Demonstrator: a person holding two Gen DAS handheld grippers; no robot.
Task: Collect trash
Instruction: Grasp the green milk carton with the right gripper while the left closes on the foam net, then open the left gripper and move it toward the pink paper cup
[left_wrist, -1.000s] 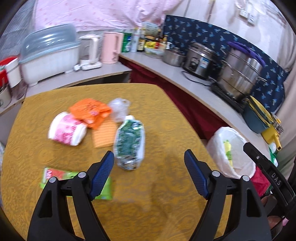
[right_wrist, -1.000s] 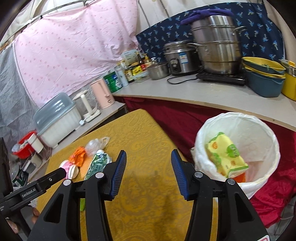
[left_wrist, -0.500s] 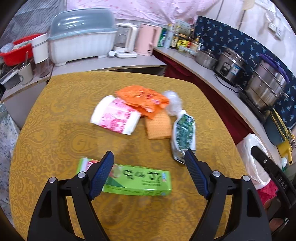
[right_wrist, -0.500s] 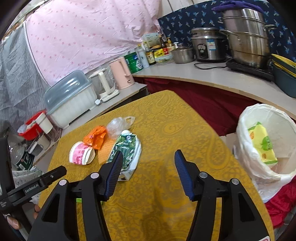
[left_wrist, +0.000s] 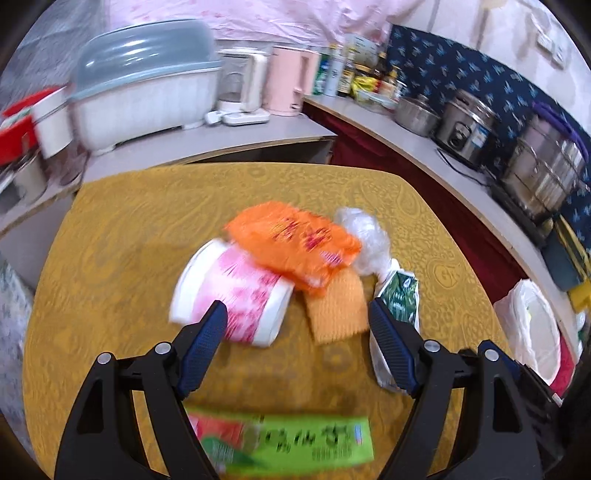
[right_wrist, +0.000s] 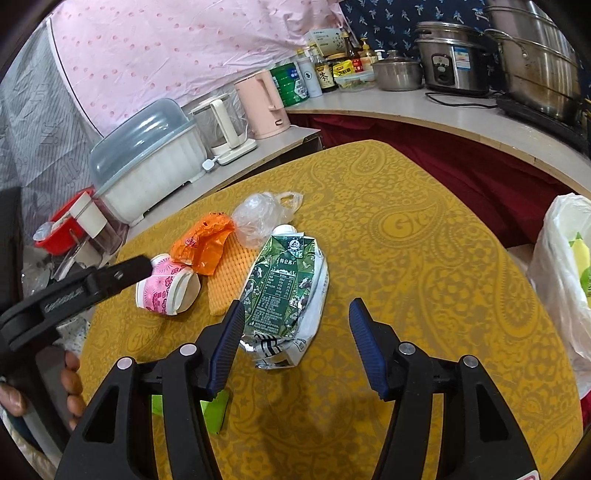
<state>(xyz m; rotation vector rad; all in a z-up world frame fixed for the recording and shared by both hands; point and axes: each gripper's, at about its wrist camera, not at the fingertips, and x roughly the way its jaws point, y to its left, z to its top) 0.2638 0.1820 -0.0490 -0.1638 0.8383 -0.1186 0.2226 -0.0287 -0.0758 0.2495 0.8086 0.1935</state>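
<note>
step: reaching in for pickup, nothing grabbed yet
left gripper (left_wrist: 295, 347): spread wide, empty — over the cup (left_wrist: 232, 291)
right gripper (right_wrist: 295, 343): parted, empty — carton (right_wrist: 284, 291) just ahead
bin (right_wrist: 561, 280): right of carton
next: probably drop, straddle, pinch

Each gripper is matte black plastic with two angular, forked arms. The left gripper (left_wrist: 295, 350) and right gripper (right_wrist: 295, 347) both carry ribbed dark-blue rubber pads (right_wrist: 364, 343) on the inner faces of their fingers. Round silver screws (left_wrist: 430, 346) mark the pivots. Seen from the side, the left gripper's black arm bears small pale embossed lettering (right_wrist: 64, 297).
</note>
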